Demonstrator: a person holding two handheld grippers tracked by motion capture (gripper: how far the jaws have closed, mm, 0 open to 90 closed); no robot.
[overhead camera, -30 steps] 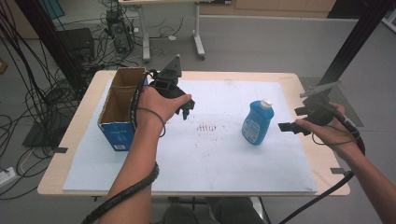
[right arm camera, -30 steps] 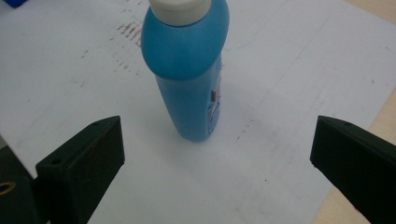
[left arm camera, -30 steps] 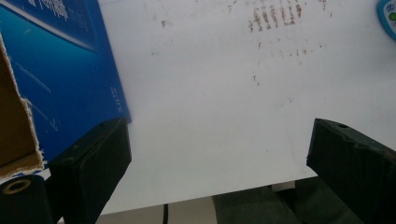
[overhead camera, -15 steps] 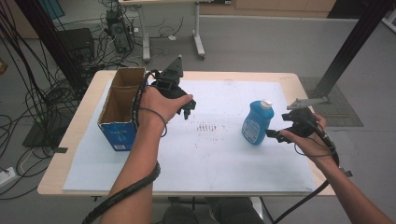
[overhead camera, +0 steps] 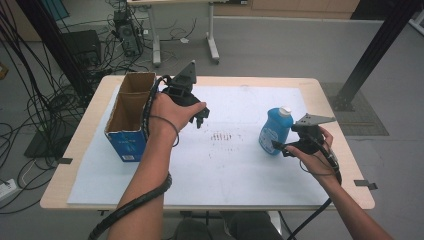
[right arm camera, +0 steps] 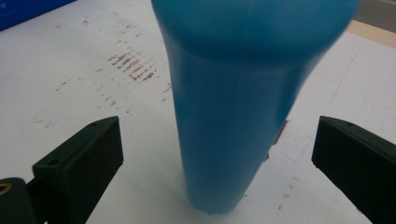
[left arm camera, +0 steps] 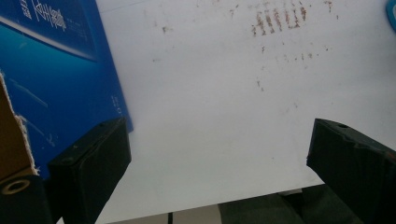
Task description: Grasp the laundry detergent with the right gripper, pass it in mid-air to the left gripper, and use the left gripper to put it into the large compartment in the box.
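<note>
High view: blue bottle [overhead camera: 274,131] stands upright on the white sheet [overhead camera: 235,165], right of frame centre, white cap [overhead camera: 285,110] on top. Right gripper [overhead camera: 281,148] sits just to the right of the bottle's lower body, held low, jaw tips beside the bottle's base. Grey three-cornered plate [overhead camera: 312,119] rides on top of it.

Right gripper view: bottle [right arm camera: 233,112] fills the centre of the frame, standing between the two black jaws. Jaws spread wide, one at lower left, one at lower right, each with clear white sheet showing between it and the bottle. No contact on either side; the claw is released around the bottle, not gripping.

Left gripper [overhead camera: 201,118] in the high view: held above the sheet, left of centre, just right of the cardboard box [overhead camera: 131,116]. The box is open-topped with blue outer walls and sits at the left edge of the sheet, in the left part of the frame.

Left gripper view: jaws wide apart, lower left and lower right corners, holding nothing; released. Blue wall of the box [left arm camera: 56,70] takes up the upper left of that frame, close by the left jaw. Reddish-brown smudge marks [left arm camera: 278,18] on the sheet at upper centre; the same marks [overhead camera: 225,137] lie between the two grippers in the high view.

Bottle and box are well apart.
</note>
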